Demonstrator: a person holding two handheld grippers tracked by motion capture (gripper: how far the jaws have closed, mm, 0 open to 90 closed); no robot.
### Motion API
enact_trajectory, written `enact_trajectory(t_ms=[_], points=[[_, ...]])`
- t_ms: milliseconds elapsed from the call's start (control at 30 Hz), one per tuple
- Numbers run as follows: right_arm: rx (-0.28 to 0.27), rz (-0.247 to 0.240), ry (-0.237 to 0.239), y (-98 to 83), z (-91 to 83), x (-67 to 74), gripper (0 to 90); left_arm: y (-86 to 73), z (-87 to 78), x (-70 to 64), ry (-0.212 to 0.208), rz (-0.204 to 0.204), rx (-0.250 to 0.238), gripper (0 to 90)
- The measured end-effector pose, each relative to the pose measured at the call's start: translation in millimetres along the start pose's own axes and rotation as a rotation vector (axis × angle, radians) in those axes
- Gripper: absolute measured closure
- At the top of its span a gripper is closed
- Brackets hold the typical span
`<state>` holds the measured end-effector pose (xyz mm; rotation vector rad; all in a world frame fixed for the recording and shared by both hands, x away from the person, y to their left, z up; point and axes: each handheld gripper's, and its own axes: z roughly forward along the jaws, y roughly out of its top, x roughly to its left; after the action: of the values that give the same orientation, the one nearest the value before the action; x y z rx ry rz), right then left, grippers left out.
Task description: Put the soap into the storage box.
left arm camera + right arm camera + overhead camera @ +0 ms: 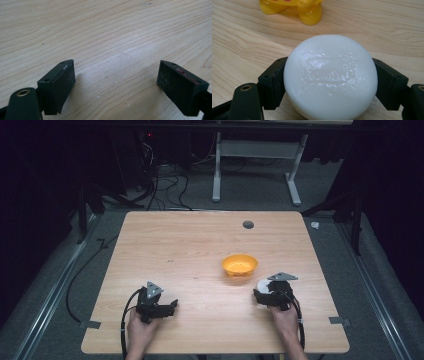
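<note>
- Nearest the lens in my right gripper view: a white soap bar (330, 77), rounded, glossy, with a faint stamped panel on its top face.
- My right gripper (330, 82) is clamped on that bar; both black jaws press its sides, one on each flank. Grasping the soap.
- Bar sits low at the wooden table (242, 50); I can't tell whether it rests on the wood or is just lifted off it.
- Just beyond the bar, a yellow bowl (294, 10) stands on stubby feet. Near, not touching.
- High view: right gripper (266, 289) on the near right of the table (200, 245), soap bar (263, 285) at its tip, yellow bowl (240, 265) just ahead and to the left of it.
- The hand (285, 317) holds the right gripper from behind, cable trailing back.
- My left gripper (116, 82): jaws wide apart, bare wood between them. Released.
- High view puts the left gripper (172, 306) on the near left of the table, well apart from bowl and soap, held by the other hand (140, 330).
- Small dark round spot (248, 224) near the far edge of the table.
</note>
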<state>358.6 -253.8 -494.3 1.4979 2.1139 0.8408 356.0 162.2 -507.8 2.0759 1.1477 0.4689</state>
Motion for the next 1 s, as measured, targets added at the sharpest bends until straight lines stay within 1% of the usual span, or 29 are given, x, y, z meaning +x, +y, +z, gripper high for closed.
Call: enact_trajectory(t_ms=[233, 500, 600, 633, 700, 733, 900, 1000], points=[[-0.025, 0.004, 0.016, 4.1, -8.1, -0.3, 23.3, 0.0, 0.0, 0.0, 0.000, 0.000, 0.001, 15.4], [-0.049, -0.012, 0.026, 10.3, -17.7, 2.1, 23.3, 0.0, 0.0, 0.0, 0.000, 0.000, 0.000, 15.4], [-0.058, -0.022, 0.034, 12.7, -21.0, 3.6, 23.3, 0.0, 0.0, 0.1, 0.000, 0.000, 0.000, 15.4], [-0.059, -0.022, 0.045, 14.1, -22.7, 4.5, 23.3, 0.0, 0.0, 0.1, 0.000, 0.000, 0.000, 15.4], [-0.059, -0.022, 0.048, 14.6, -23.5, 5.0, 23.3, 0.0, 0.0, 0.1, 0.000, 0.000, 0.000, 15.4], [-0.064, -0.022, 0.056, 15.7, -25.2, 5.7, 23.3, 0.1, 0.0, 0.1, 0.000, 0.000, 0.000, 15.4], [-0.067, -0.026, 0.067, 19.0, -27.9, 7.0, 23.3, 0.1, 0.0, 0.1, 0.000, 0.000, 0.000, 15.4], [-0.075, -0.039, 0.071, 23.4, -31.3, 8.8, 23.3, 0.1, 0.0, 0.1, 0.000, 0.000, 0.000, 15.4]])
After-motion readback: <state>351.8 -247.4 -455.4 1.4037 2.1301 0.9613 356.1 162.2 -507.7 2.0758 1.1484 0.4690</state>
